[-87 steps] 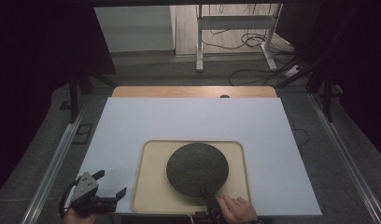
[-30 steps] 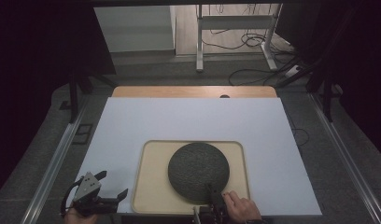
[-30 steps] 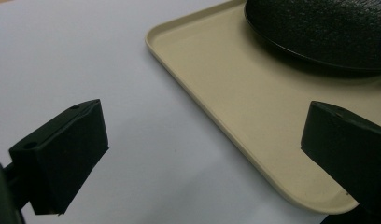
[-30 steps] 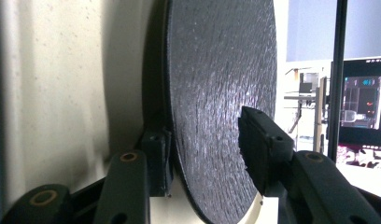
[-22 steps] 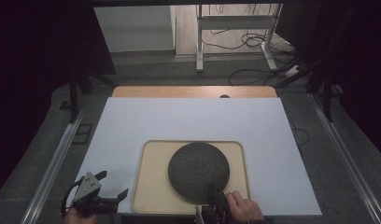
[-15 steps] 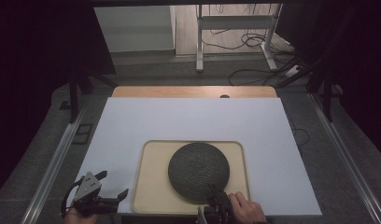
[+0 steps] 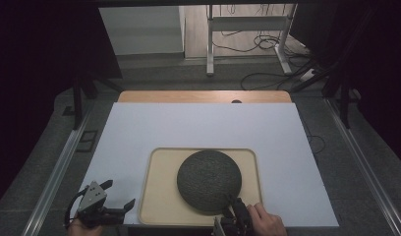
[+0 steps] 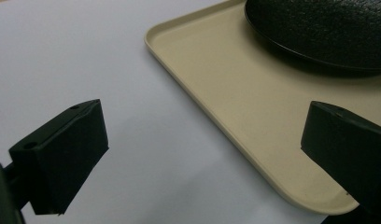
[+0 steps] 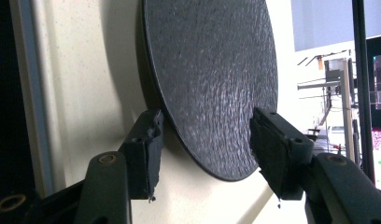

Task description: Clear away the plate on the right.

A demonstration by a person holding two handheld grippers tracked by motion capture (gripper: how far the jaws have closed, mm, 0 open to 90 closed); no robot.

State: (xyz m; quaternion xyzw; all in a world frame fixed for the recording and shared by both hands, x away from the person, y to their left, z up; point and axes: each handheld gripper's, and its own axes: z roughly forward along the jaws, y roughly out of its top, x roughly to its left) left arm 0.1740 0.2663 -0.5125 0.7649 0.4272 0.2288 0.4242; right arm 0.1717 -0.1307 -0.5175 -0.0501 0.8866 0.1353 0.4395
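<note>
Centrally, dark plate point(image 7: 209, 180) in beige tray point(image 7: 159, 196), right gripper point(image 9: 202, 149) straddling its rim unclosed, left gripper point(image 8: 202, 154) wide open

White table point(image 7: 188, 128), beige tray point(image 7: 159, 196) on it

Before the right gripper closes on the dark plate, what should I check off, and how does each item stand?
1. Right gripper open: ok, jaws apart.
2. Jaws straddle the near rim of the dark plate, one under it, one above: ok.
3. Jaws already touching the plate: cannot tell.
4. Plate lies within the beige tray: ok, inside the rim.
5. Left gripper out of the way: ok, open over the white sheet beside the tray's near left corner.
6. Path around the tray free on the sheet: ok.
</note>
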